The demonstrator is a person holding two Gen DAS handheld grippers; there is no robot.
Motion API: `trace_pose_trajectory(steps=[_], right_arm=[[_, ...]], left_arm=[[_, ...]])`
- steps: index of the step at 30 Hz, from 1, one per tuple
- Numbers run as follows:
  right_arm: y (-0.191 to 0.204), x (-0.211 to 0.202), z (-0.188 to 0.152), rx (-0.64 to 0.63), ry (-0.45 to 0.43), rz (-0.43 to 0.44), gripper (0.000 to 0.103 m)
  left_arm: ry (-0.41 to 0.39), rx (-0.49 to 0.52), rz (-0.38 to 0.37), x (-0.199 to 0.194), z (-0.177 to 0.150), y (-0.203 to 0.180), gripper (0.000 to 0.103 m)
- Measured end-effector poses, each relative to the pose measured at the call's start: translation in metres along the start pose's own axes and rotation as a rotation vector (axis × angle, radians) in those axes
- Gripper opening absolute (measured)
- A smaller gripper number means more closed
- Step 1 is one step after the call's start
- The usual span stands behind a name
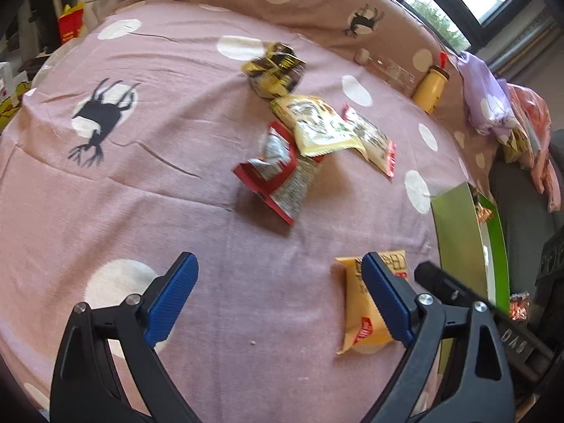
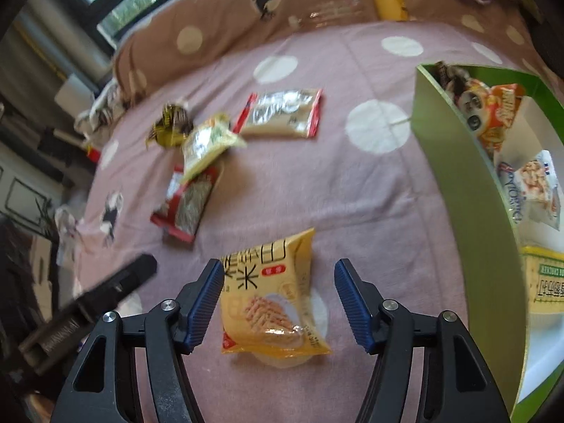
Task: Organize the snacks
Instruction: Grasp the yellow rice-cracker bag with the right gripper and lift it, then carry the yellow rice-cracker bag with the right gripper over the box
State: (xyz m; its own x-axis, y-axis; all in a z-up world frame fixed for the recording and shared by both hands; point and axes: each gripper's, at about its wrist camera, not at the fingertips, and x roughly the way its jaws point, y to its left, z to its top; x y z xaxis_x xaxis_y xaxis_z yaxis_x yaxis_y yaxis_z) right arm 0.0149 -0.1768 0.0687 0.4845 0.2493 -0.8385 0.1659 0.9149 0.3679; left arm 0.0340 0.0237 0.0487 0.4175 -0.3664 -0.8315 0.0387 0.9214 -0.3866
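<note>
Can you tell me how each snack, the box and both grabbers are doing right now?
Left tool: open, empty, above the bedspread.
Right tool: open, straddling the orange packet, not gripping.
Orange packet: flat on the bedspread, sealed.
Green box: open, several snacks inside.
Red-edged packet: lying under the pale yellow packet.
Pale yellow packet: resting on other packets.
Yellow bottle: capped, leaning against the pillow.

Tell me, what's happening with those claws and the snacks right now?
Both grippers, left and right, open, empty. Right straddles orange packet. Green box alongside, part filled. Nothing in the way.
</note>
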Motion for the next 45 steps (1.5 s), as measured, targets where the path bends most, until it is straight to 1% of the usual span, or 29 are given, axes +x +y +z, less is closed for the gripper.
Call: trace_pose_trajectory(steps=[4, 7, 8, 10, 12, 14, 16, 17, 18, 19, 21, 22, 26, 28, 30, 34, 35, 38, 45], right_arm=[[-0.013, 0.004, 0.002, 0.071, 0.022, 0.079, 0.066], [-0.022, 0.014, 0.002, 0.133, 0.073, 0.204, 0.065], [-0.023, 0.018, 0.001, 0.149, 0.09, 0.223, 0.064], [-0.025, 0.024, 0.0, 0.167, 0.109, 0.213, 0.064], [-0.024, 0.029, -0.001, 0.174, 0.124, 0.188, 0.064], [-0.023, 0.032, 0.0, 0.168, 0.134, 0.187, 0.064], [-0.022, 0.035, 0.0, 0.164, 0.144, 0.191, 0.064], [-0.021, 0.036, -0.001, 0.16, 0.15, 0.19, 0.063], [-0.019, 0.038, -0.002, 0.152, 0.155, 0.189, 0.061], [-0.018, 0.039, -0.002, 0.144, 0.16, 0.193, 0.058], [-0.014, 0.039, -0.002, 0.121, 0.149, 0.155, 0.051], [-0.013, 0.038, -0.002, 0.117, 0.142, 0.145, 0.05], [-0.006, 0.015, 0.0, 0.083, 0.044, 0.139, 0.05], [-0.001, 0.001, 0.0, 0.05, -0.015, 0.142, 0.05], [0.003, -0.009, 0.0, 0.026, -0.06, 0.139, 0.05], [0.012, -0.03, 0.0, -0.031, -0.153, 0.122, 0.051], [0.016, -0.036, -0.001, -0.05, -0.183, 0.114, 0.051], [0.022, -0.047, -0.002, -0.083, -0.238, 0.092, 0.051], [0.029, -0.061, -0.005, -0.108, -0.303, 0.073, 0.051]], left_arm=[[0.056, 0.073, -0.07, 0.009, -0.008, -0.021, 0.084], [0.098, 0.095, -0.122, 0.018, -0.015, -0.033, 0.08], [0.119, 0.103, -0.135, 0.022, -0.017, -0.037, 0.074], [0.146, 0.116, -0.158, 0.026, -0.022, -0.043, 0.072], [0.161, 0.139, -0.174, 0.03, -0.025, -0.05, 0.062], [0.168, 0.149, -0.179, 0.031, -0.027, -0.054, 0.06], [0.168, 0.157, -0.184, 0.033, -0.028, -0.057, 0.052], [0.176, 0.157, -0.187, 0.035, -0.029, -0.058, 0.046], [0.179, 0.161, -0.193, 0.037, -0.03, -0.06, 0.044], [0.174, 0.166, -0.192, 0.036, -0.031, -0.061, 0.044], [0.152, 0.194, -0.174, 0.033, -0.032, -0.065, 0.041], [0.139, 0.204, -0.176, 0.031, -0.033, -0.067, 0.041], [0.055, 0.234, -0.202, 0.015, -0.032, -0.074, 0.041], [0.014, 0.248, -0.21, 0.006, -0.032, -0.078, 0.04], [-0.039, 0.272, -0.216, -0.004, -0.034, -0.082, 0.04], [-0.119, 0.304, -0.225, -0.017, -0.035, -0.09, 0.041], [-0.133, 0.307, -0.228, -0.019, -0.036, -0.091, 0.041], [-0.173, 0.315, -0.243, -0.025, -0.036, -0.094, 0.041], [-0.223, 0.329, -0.268, -0.033, -0.037, -0.099, 0.041]])
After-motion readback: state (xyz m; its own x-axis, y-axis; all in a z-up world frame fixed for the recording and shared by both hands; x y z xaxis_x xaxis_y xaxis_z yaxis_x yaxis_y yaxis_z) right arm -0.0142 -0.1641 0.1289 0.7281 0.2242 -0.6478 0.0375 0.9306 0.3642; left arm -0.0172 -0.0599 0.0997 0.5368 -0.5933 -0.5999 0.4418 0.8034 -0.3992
